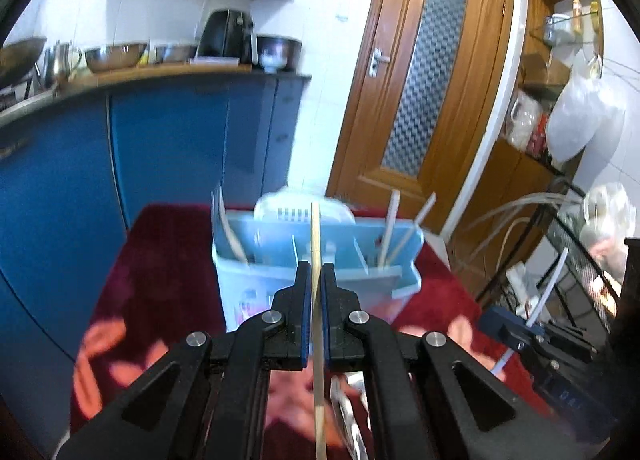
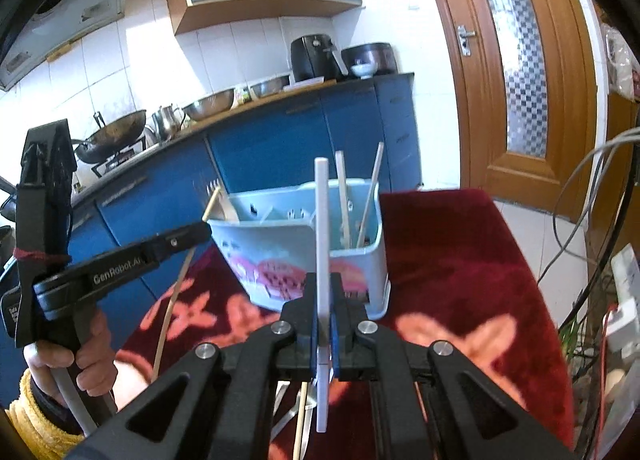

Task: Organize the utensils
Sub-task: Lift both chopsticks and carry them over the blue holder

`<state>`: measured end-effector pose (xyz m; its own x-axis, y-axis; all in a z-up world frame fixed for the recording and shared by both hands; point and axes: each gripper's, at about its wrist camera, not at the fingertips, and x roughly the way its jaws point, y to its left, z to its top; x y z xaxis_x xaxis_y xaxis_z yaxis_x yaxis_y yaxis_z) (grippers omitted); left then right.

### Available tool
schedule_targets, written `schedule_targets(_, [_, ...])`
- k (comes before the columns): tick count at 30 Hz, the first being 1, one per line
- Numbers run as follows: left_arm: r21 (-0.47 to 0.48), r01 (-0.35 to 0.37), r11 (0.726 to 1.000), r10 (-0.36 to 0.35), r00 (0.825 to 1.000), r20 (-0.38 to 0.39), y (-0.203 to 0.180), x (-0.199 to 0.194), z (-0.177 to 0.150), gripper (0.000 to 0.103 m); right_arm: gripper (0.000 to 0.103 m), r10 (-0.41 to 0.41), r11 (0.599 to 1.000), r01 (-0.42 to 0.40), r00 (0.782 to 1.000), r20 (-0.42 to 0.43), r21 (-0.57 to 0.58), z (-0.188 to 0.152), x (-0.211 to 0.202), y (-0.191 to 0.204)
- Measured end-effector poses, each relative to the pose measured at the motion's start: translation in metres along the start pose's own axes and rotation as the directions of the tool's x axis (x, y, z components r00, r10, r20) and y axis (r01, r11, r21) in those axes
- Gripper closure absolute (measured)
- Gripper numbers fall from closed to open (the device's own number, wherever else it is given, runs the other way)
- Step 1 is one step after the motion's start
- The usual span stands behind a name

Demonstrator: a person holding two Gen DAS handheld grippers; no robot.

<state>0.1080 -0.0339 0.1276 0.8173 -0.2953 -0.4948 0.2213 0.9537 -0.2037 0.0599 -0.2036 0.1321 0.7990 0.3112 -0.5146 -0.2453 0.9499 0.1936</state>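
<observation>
A light blue utensil holder (image 1: 320,260) with compartments stands on a red floral cloth (image 1: 160,280); it also shows in the right wrist view (image 2: 304,256). It holds a fork (image 1: 224,220) at the left and chopsticks (image 1: 390,228) at the right. My left gripper (image 1: 316,272) is shut on a wooden chopstick (image 1: 316,236), held just in front of the holder. My right gripper (image 2: 323,284) is shut on a white chopstick (image 2: 322,220), held upright near the holder's right compartment. The left gripper (image 2: 200,230) and its chopstick (image 2: 172,300) show at the left of the right wrist view.
Blue kitchen cabinets (image 2: 280,140) with bowls, a wok (image 2: 112,132) and an air fryer (image 2: 314,56) stand behind. A wooden door (image 1: 432,80) is at the right. Cables (image 2: 580,220) and a wire rack (image 1: 580,260) lie right of the table. More utensils (image 2: 296,412) lie on the cloth below the grippers.
</observation>
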Motion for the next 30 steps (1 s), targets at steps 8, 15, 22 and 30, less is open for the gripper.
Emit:
schedule_targets(8, [-0.004,-0.025,1.000,0.025,0.989,0.145,0.002,-0.004,0.049,0.101,0.097,0.000,1.000,0.001,0.999,0.036,-0.024,0.025,0.006,0.001])
schedule_targets(15, [-0.051,-0.064,0.997,0.075,0.967,0.242,0.019,0.011,0.079,0.101,0.097,0.001,1.000,0.000,0.998,0.069,-0.018,0.042,0.013,-0.004])
schedule_targets(22, [-0.112,-0.086,0.990,0.117,0.944,0.309,0.030,0.033,0.102,0.101,0.097,-0.025,0.999,0.027,0.994,0.108,-0.021,0.060,0.026,-0.010])
schedule_targets(30, [-0.128,-0.134,0.983,0.175,0.899,0.401,0.036,0.056,0.104,0.101,0.097,-0.046,0.998,0.052,0.986,0.158,-0.033,0.074,0.041,-0.014])
